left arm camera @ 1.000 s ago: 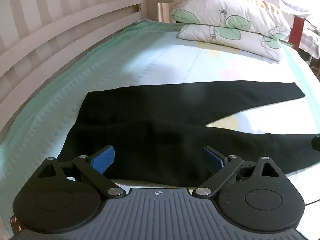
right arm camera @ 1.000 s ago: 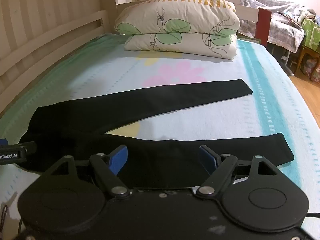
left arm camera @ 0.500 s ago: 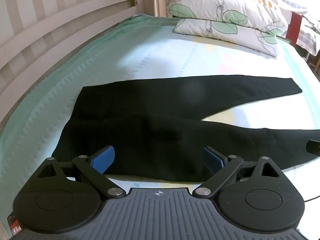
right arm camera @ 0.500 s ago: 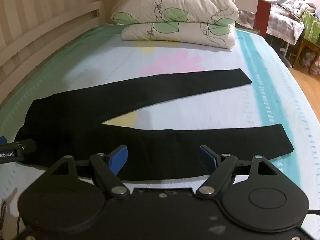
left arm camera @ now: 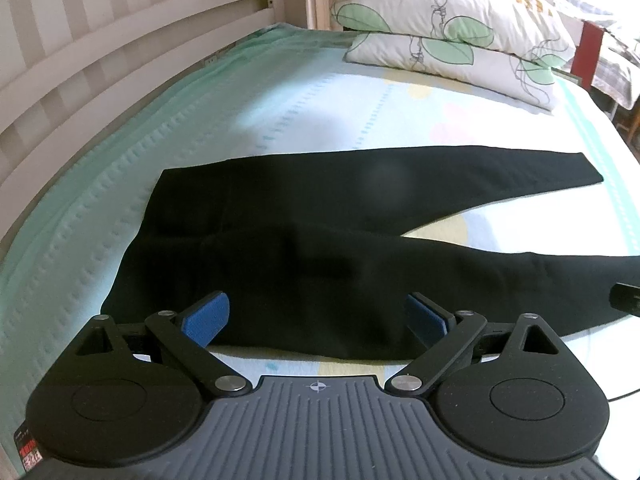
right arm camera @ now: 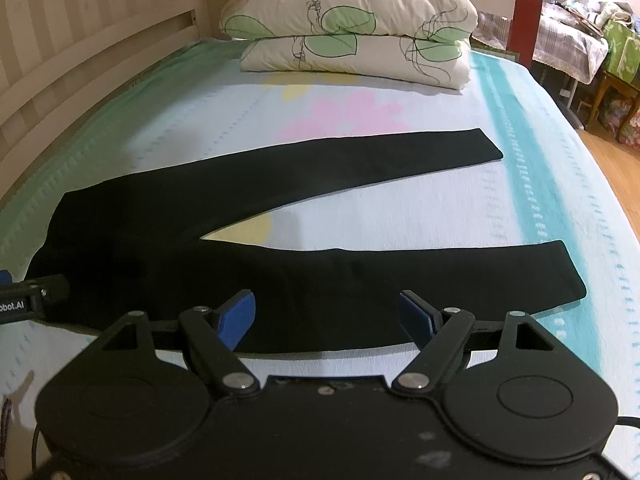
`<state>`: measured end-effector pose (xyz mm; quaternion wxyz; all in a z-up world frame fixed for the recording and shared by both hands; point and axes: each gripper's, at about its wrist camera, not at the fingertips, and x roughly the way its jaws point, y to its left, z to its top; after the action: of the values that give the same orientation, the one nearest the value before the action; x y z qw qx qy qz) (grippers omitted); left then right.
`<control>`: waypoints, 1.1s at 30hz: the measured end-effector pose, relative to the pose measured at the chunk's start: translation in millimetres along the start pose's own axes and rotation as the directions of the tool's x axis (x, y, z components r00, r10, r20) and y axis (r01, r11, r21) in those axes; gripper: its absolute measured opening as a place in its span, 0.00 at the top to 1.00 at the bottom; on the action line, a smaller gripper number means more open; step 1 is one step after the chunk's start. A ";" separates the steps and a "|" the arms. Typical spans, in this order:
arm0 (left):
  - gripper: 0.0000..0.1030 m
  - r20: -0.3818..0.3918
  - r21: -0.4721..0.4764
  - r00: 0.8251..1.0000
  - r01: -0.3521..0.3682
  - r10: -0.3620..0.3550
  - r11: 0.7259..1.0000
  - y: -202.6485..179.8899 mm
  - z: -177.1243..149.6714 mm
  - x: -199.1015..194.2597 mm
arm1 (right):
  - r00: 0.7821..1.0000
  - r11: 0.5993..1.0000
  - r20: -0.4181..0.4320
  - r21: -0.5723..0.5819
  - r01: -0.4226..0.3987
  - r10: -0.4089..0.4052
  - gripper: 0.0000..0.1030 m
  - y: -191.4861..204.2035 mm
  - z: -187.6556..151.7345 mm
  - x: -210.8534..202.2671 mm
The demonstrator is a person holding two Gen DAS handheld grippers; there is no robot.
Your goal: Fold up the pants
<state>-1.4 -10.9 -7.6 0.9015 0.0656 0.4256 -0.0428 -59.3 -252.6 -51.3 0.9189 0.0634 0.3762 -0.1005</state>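
Black pants (right arm camera: 192, 236), pastel floral sheet (right arm camera: 360, 92), cream pillows (right arm camera: 352, 20) with green leaves, blue claw pads (left arm camera: 206, 320)

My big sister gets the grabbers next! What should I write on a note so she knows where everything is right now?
Left gripper: jaws wide open, holding nothing, at the near edge of the black pants by the waist end.
Right gripper: jaws wide open, holding nothing, at the near edge of the near leg.
Pants lie flat on the bed, legs spread in a V; far leg points toward the pillows.
Done: pants laid out. No fold yet.
Left: probably bring one leg onto the other, then fold lengthwise.
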 end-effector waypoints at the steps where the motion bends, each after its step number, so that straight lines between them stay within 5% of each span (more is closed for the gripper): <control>1: 0.07 -0.001 0.001 1.000 0.001 -0.001 1.000 0.4 -0.1 0.6 | 1.000 1.000 -0.002 0.000 0.001 -0.001 0.20 0.3 0.4 0.3; 33: 0.12 0.034 -0.008 0.999 0.002 -0.002 1.000 7.3 1.2 -5.0 | 1.000 1.000 -0.013 0.001 0.001 -0.001 0.20 -1.1 0.3 5.2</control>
<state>-2.8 -3.7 -2.4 0.9089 0.0609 0.4104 -0.0432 -55.7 -254.4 -54.9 0.9163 0.0644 0.3823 -0.1007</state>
